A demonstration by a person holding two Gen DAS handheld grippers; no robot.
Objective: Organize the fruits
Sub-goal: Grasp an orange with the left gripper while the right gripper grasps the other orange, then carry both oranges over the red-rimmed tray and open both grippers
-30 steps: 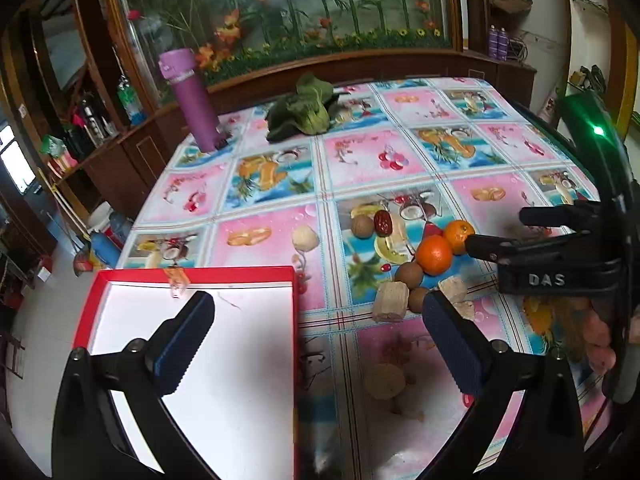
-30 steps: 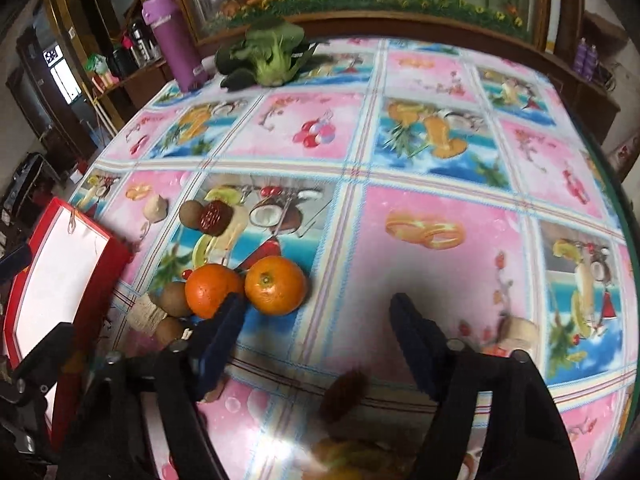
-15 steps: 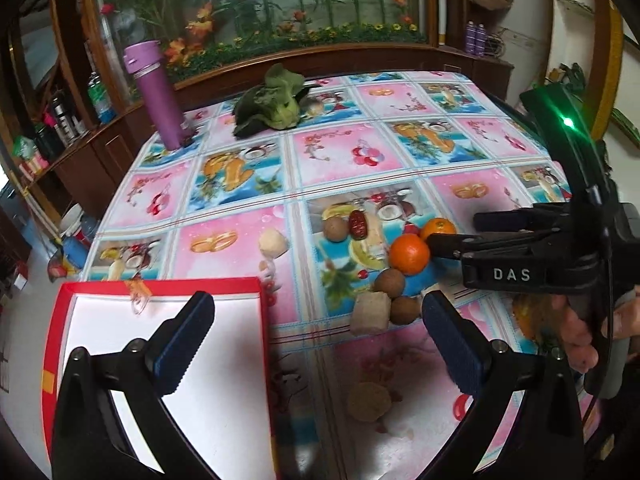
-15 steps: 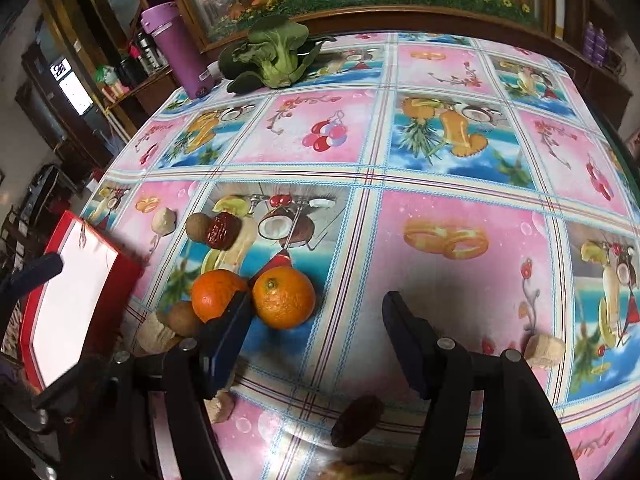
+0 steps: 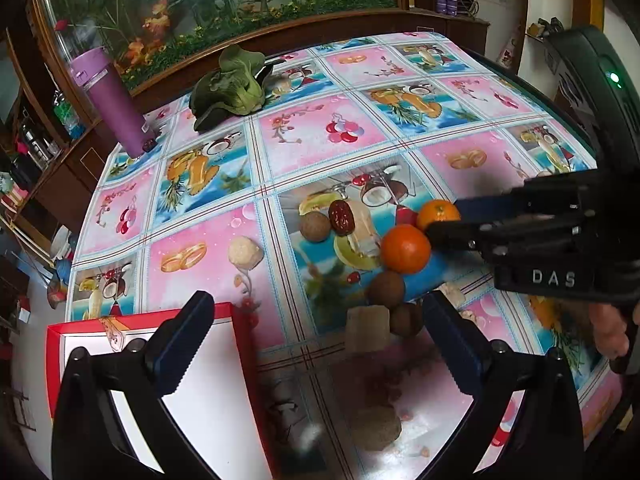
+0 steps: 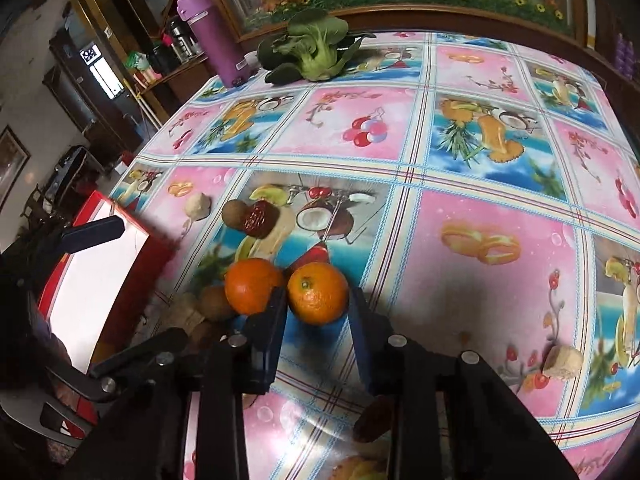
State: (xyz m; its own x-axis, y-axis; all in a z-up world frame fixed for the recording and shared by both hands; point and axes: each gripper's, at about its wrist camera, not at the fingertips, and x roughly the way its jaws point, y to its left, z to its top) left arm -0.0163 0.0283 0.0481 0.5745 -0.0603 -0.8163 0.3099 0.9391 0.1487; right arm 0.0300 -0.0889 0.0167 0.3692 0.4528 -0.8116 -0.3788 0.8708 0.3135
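Orange rind, dimpled and glossy, pinched between the two blue pads of the right gripper [image 6: 318, 312] low in the centre of the right wrist view: one orange [image 6: 318, 292] with a pad pressed to each flank, jaws narrowed to the fruit's width. Second orange [image 6: 252, 285] touching the gripped one, just left of the left pad. Brown kiwis [image 6: 214, 302] bunched lower left of that, against a pale cut block [image 6: 182, 312]. Dark red date [image 6: 260, 218] and another kiwi [image 6: 233, 211] above, toward mid-frame left. Off-white lump [image 6: 198, 205] further left, near the red-rimmed white tray [image 6: 86, 292] along the left edge.

Left gripper [image 5: 316, 344] spread wide across the bottom of the left wrist view, nothing between its fingers; left finger over the tray [image 5: 208, 408], right finger low beside the kiwi cluster [image 5: 386, 288]. Right gripper entering from the right edge of that view, tips reaching the far orange [image 5: 438, 213] behind the nearer one [image 5: 405, 248].

Purple bottle [image 5: 110, 100] upper left, leafy green vegetable [image 5: 230, 90] upper centre, both on the fruit-print tablecloth [image 5: 320, 132].
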